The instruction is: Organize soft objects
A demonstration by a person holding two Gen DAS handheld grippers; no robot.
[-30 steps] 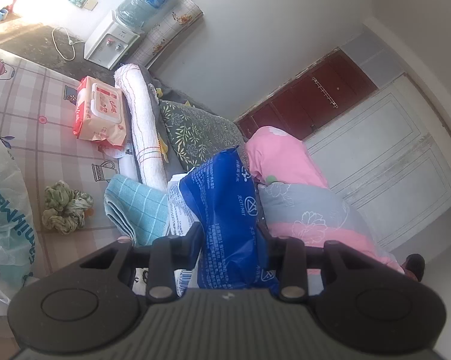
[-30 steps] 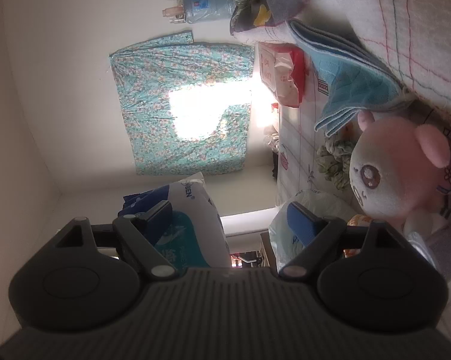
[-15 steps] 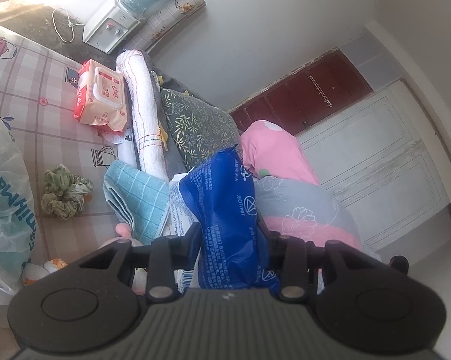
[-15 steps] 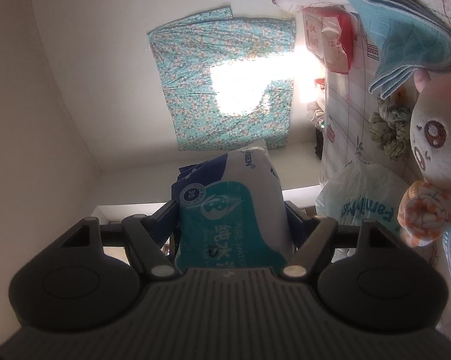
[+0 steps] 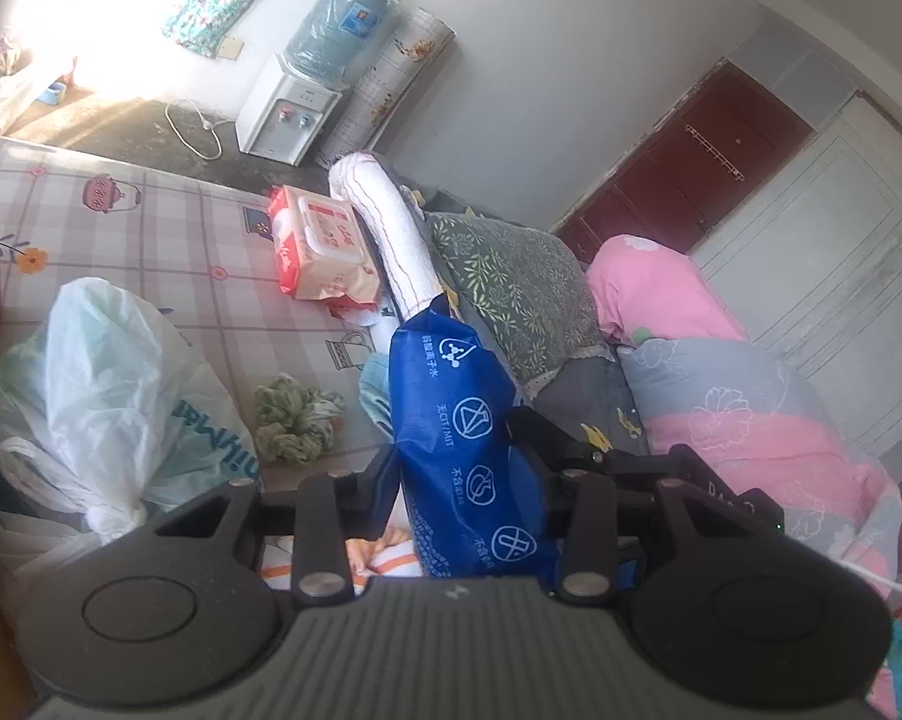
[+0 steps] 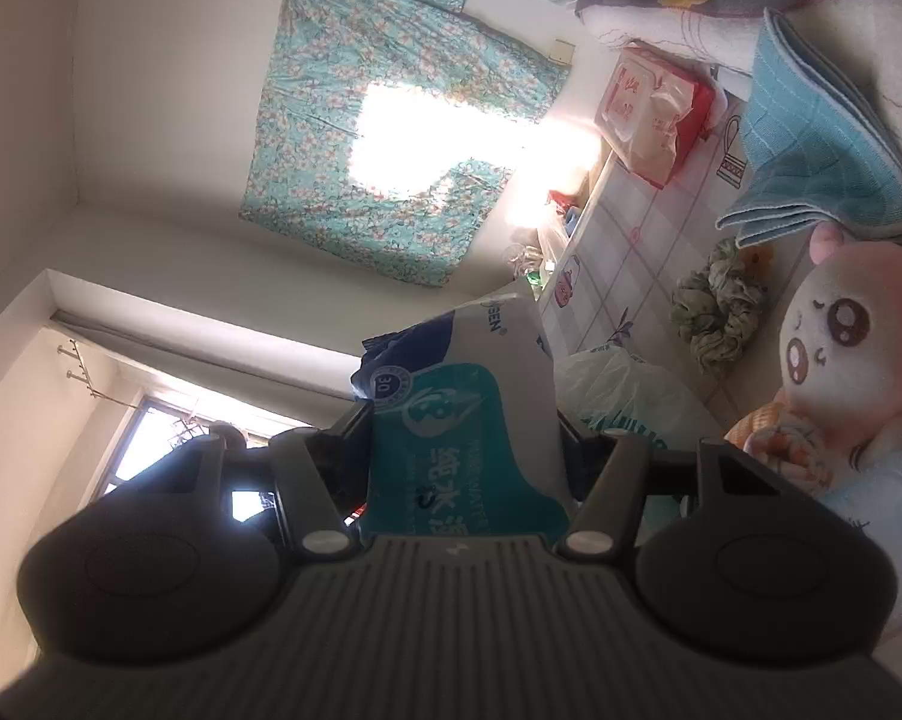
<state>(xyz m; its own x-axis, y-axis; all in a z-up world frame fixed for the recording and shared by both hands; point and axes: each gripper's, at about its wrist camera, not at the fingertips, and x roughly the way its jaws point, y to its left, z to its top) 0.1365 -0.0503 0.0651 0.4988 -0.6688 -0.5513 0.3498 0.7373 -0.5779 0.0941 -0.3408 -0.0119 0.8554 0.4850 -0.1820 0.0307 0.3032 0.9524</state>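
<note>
the left gripper (image 5: 466, 480) is clamped on one soft wipes pack (image 5: 460, 438), and the right gripper (image 6: 460, 438) pinches the same pack (image 6: 469, 420) from its other face, so the pack hangs in the air above the bed between the two tools. it is a plump plastic pouch: deep blue with white round symbols and print on the side the left wrist view shows, white and teal with a blue corner on the side the right wrist view shows. its long axis runs forward along the fingers, away from each camera. on the checked sheet (image 5: 168, 240) lie one red and white wipes pack (image 5: 321, 249), one green scrunched cloth (image 5: 294, 420), one folded light blue towel (image 6: 805, 180), one white rolled blanket (image 5: 390, 234), one knotted plastic bag (image 5: 108, 396) and one pink plush toy (image 6: 841, 348).
</note>
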